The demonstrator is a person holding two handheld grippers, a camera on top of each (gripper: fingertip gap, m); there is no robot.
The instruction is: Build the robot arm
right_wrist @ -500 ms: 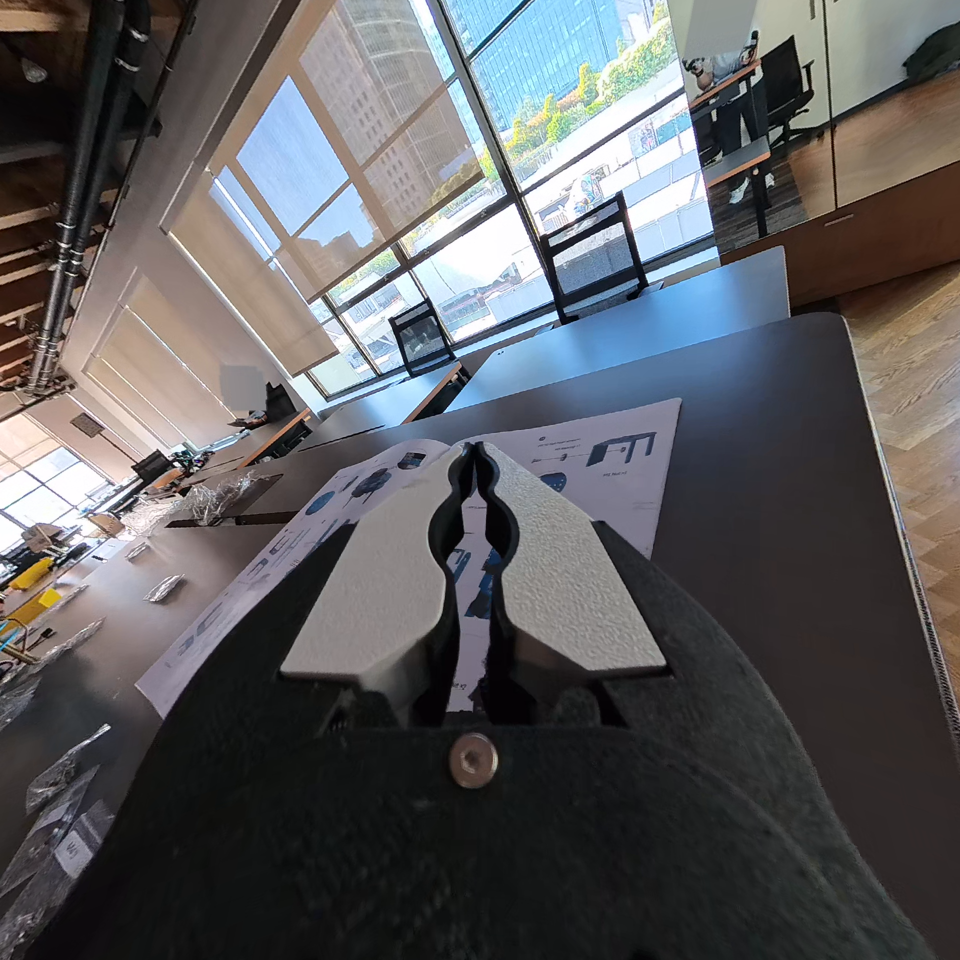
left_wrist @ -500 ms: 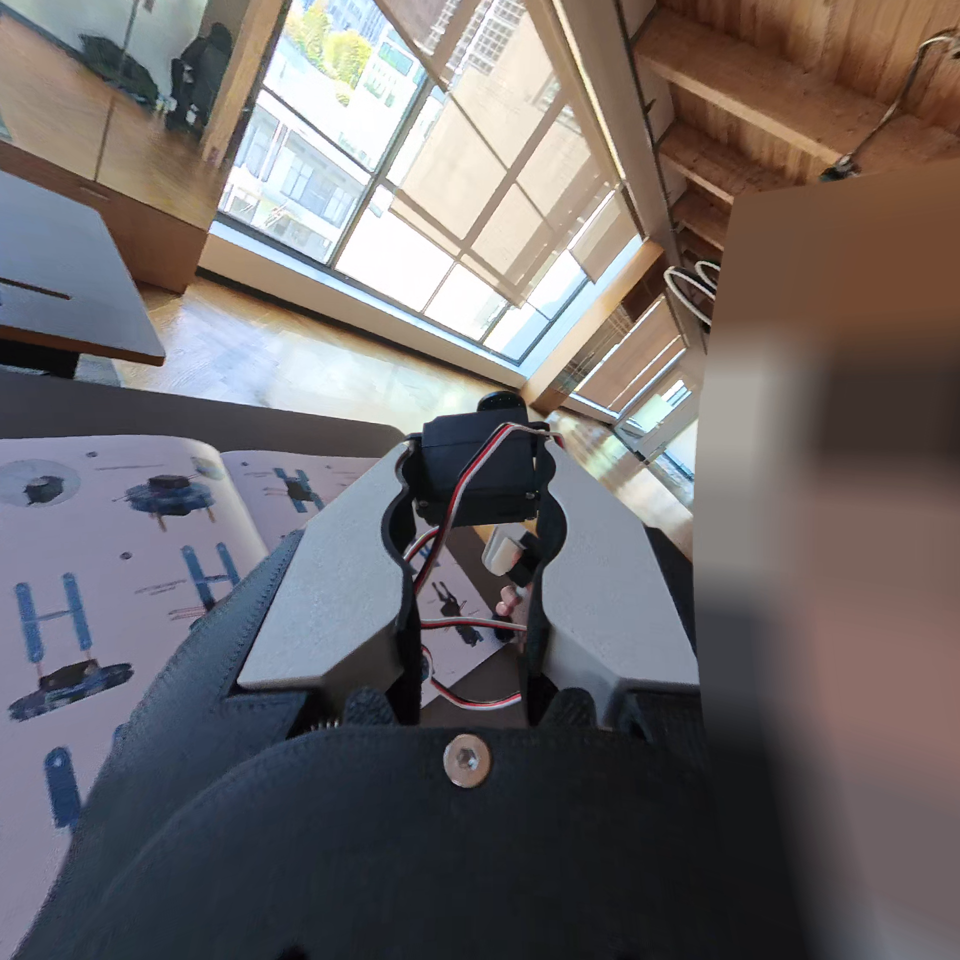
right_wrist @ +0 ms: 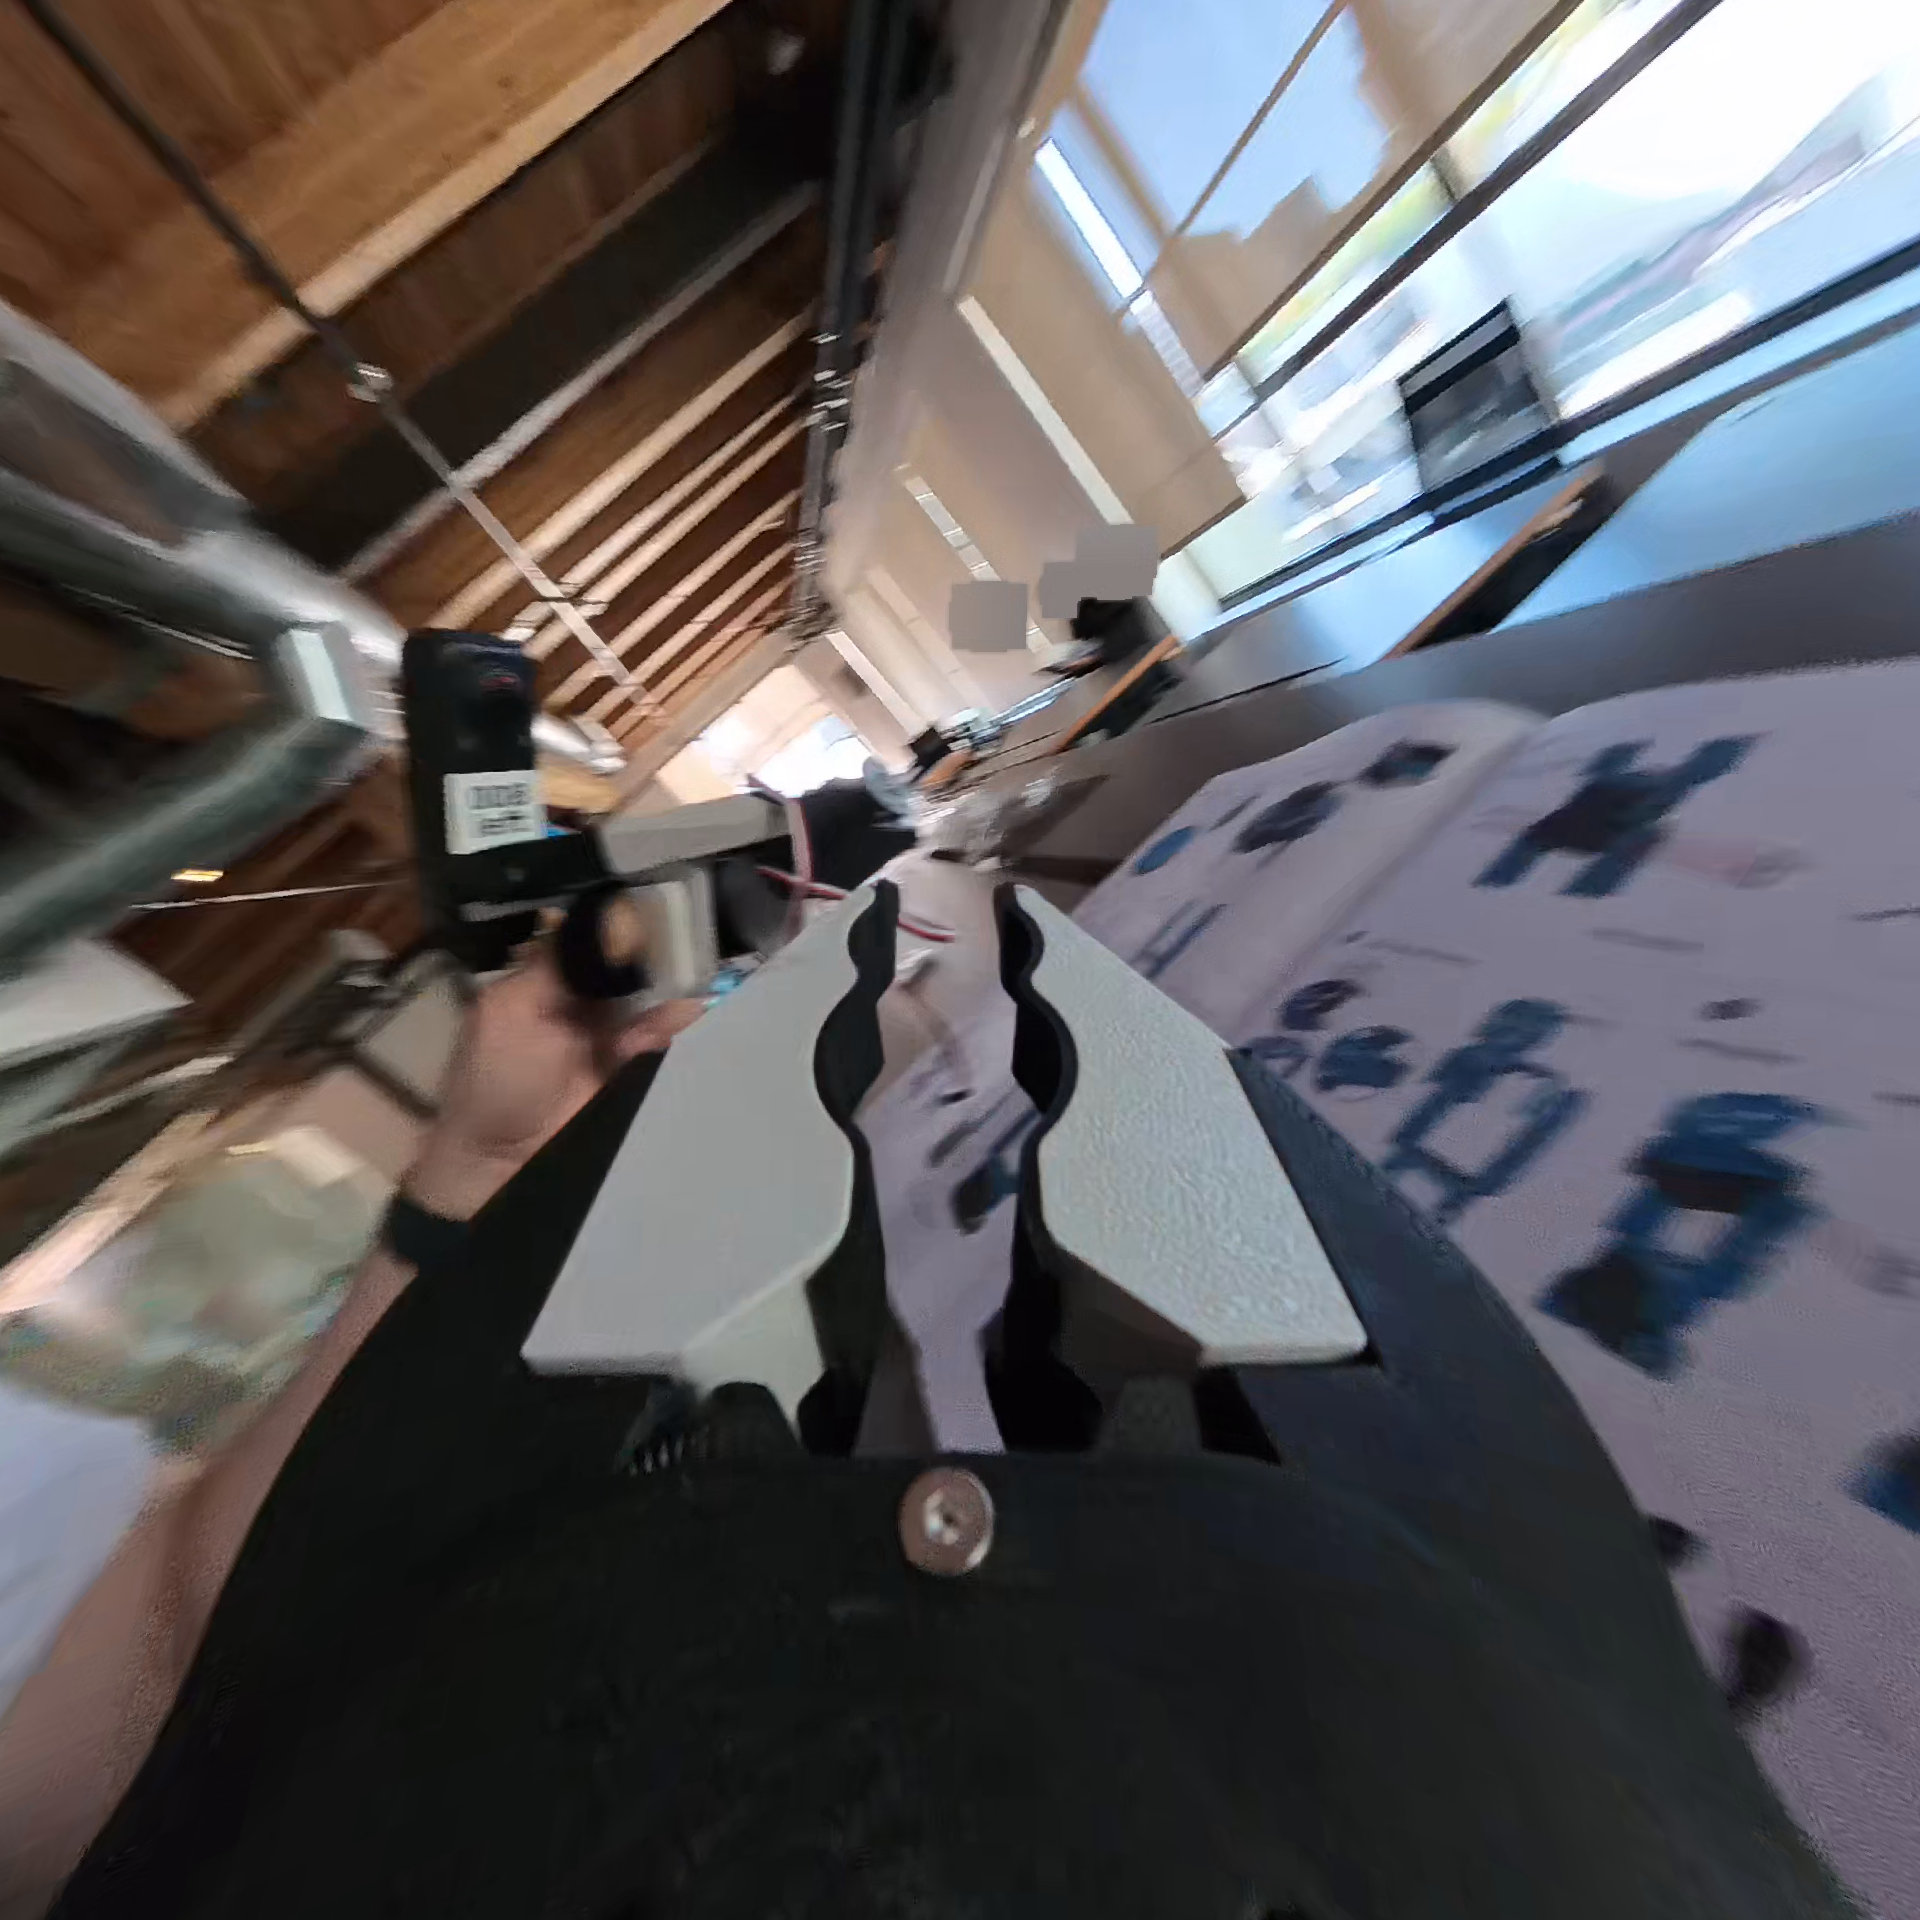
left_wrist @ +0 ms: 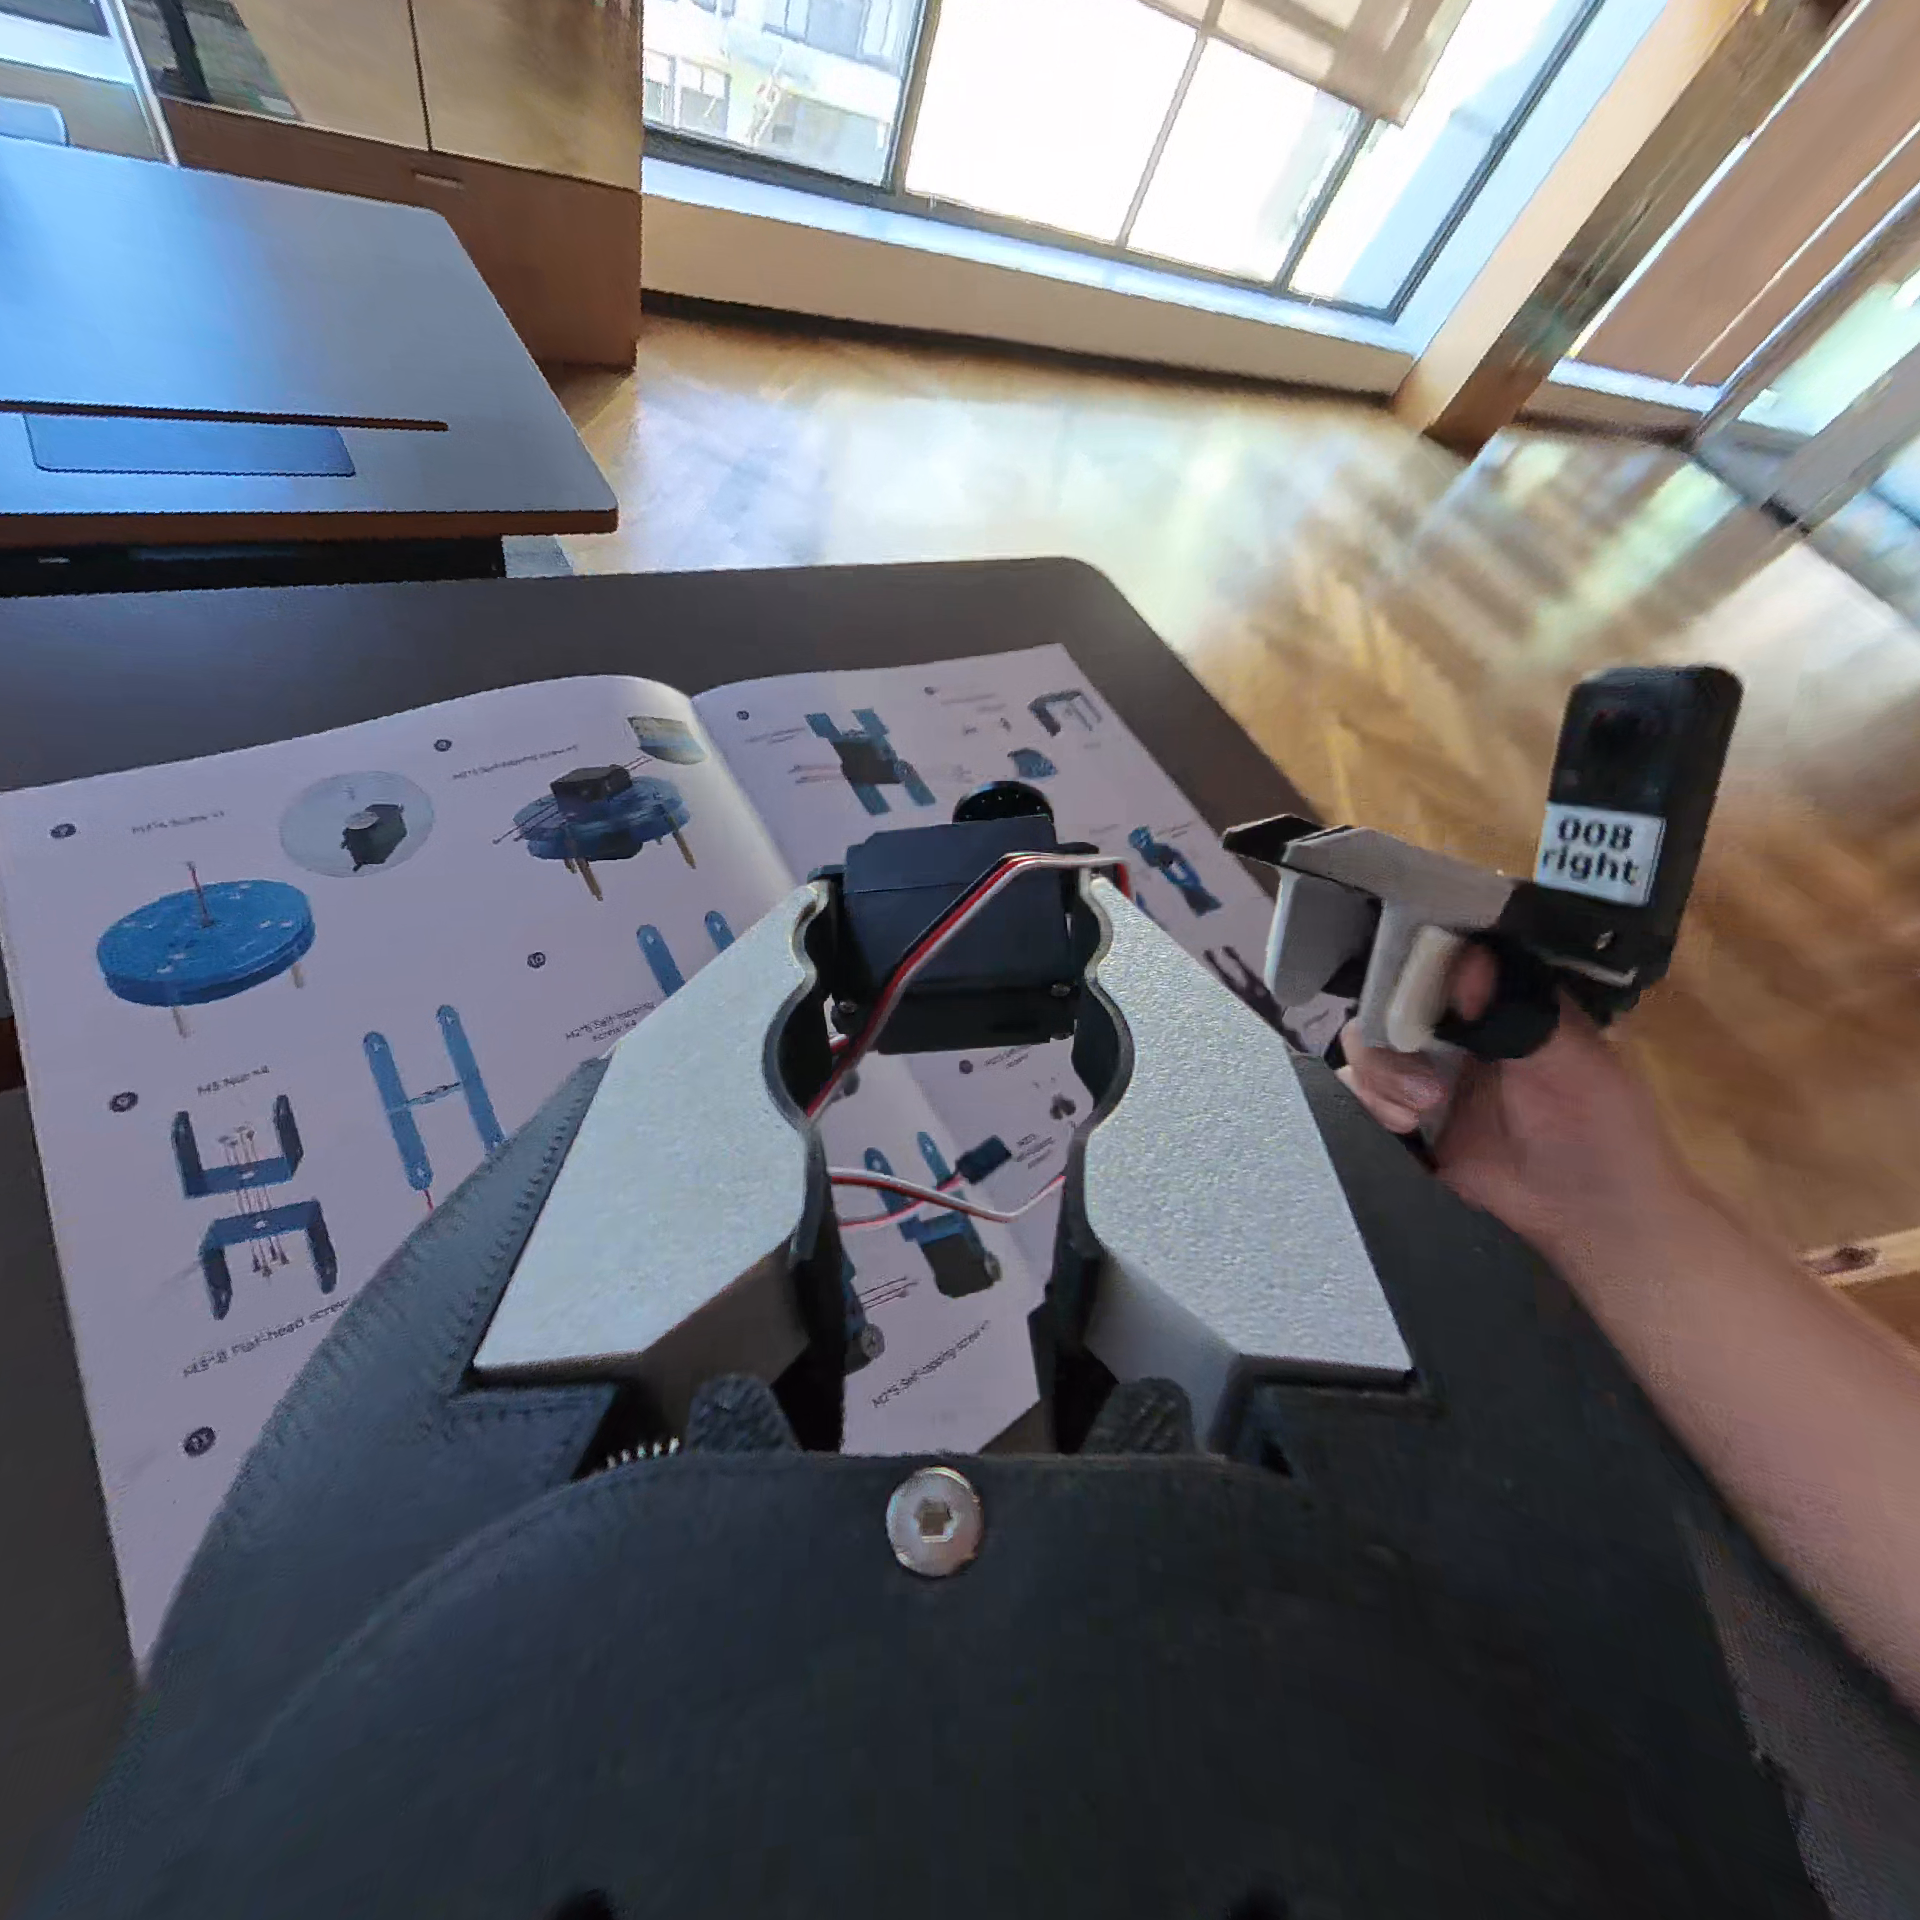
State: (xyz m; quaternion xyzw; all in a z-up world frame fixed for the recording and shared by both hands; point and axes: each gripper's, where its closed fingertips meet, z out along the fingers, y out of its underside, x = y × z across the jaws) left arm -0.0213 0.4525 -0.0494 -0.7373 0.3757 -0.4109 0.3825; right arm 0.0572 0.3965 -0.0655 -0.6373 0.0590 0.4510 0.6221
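The right wrist view is smeared by motion, so the drawings in the open booklet (right_wrist: 1558,987) are unreadable blue shapes. In the left wrist view the left gripper (left_wrist: 951,894) covers the booklet's lower middle, and the motor's (left_wrist: 951,935) wire runs out of sight beneath its jaws

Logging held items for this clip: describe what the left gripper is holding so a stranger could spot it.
On the dark table lies an open instruction booklet. Above it, the left gripper clamps a small black servo motor, the only real part, trailing red, white and dark wires.
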